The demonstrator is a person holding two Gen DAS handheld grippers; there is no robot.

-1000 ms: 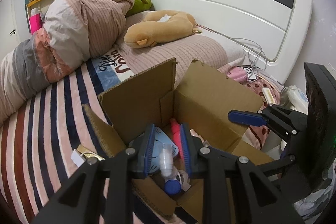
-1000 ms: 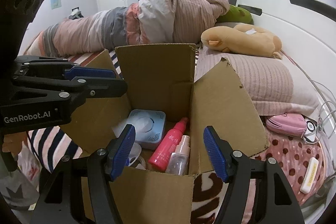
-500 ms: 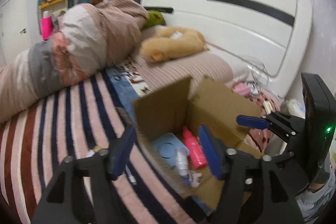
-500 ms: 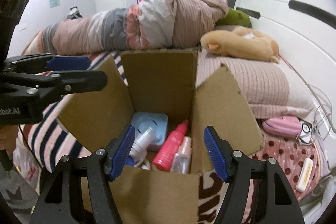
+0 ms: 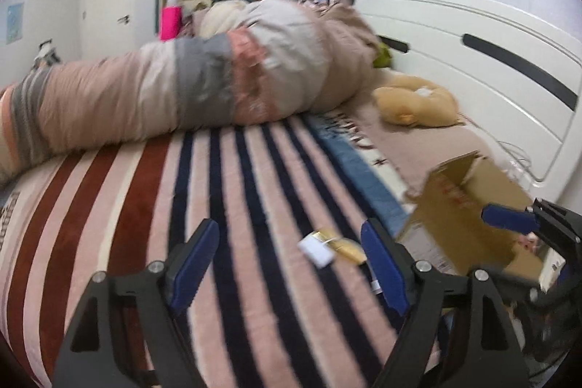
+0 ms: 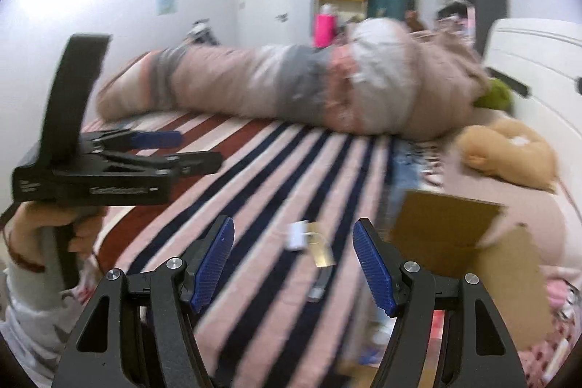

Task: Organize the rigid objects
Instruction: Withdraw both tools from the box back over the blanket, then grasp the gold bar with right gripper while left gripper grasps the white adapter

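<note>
Bedroom walls, a teal curtain and a white headboard frame a bed (image 5: 225,191) covered by a striped blanket, with a rolled duvet (image 5: 203,86) across the upper half of both views and a tan plush toy (image 5: 414,104) at the right.

We see the cardboard box (image 5: 469,217) at the right edge of the left wrist view and at the lower right of the right wrist view, its flaps up; its contents are hidden from here.

Our left tool (image 5: 287,264) has just been opening its jaws and now stands wide with nothing between them. Our right tool (image 6: 293,264) is moderately wide and also empty.

Loose items remain on the blanket beside the box: a small white block (image 6: 296,235), a flat gold piece (image 6: 320,251) touching it, and a slim dark stick (image 6: 320,282) just below that.

In the right wrist view this cluster sits almost centred between the pads, slightly toward the right one, and the gold piece and the stick run roughly along the tool's pointing line. In the left wrist view the same cluster lies close to the right pad, off centre.

We judge the right tool better lined up, so it likely needs only to advance and lower, while the left would have to shift toward the box. Blur leaves finer detail uncertain.
</note>
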